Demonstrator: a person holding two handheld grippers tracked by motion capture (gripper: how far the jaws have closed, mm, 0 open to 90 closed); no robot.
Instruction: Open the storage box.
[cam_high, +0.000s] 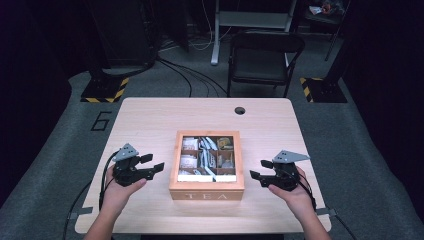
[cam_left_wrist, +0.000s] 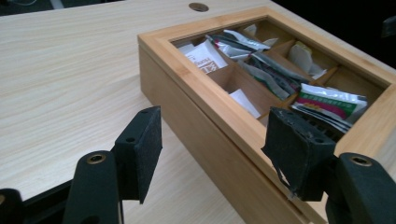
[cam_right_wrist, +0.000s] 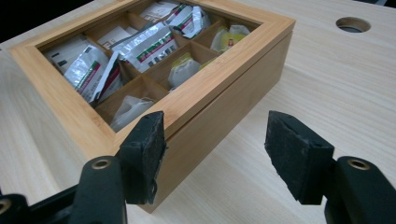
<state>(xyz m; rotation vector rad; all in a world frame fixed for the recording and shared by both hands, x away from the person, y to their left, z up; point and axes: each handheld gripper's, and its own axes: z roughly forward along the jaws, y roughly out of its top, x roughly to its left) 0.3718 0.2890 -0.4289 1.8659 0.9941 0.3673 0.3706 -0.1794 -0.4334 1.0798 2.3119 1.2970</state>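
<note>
High view: tea box (cam_high: 206, 192) sits between both open tools.

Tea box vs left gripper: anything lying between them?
Nothing. In the high view, bare table separates the left gripper from the tea box; its jaws stand open, empty.

The tea box (cam_left_wrist: 243, 107) is cut off at the frame's right edge; its packets' (cam_high: 207, 150) print is too small to read.
</note>
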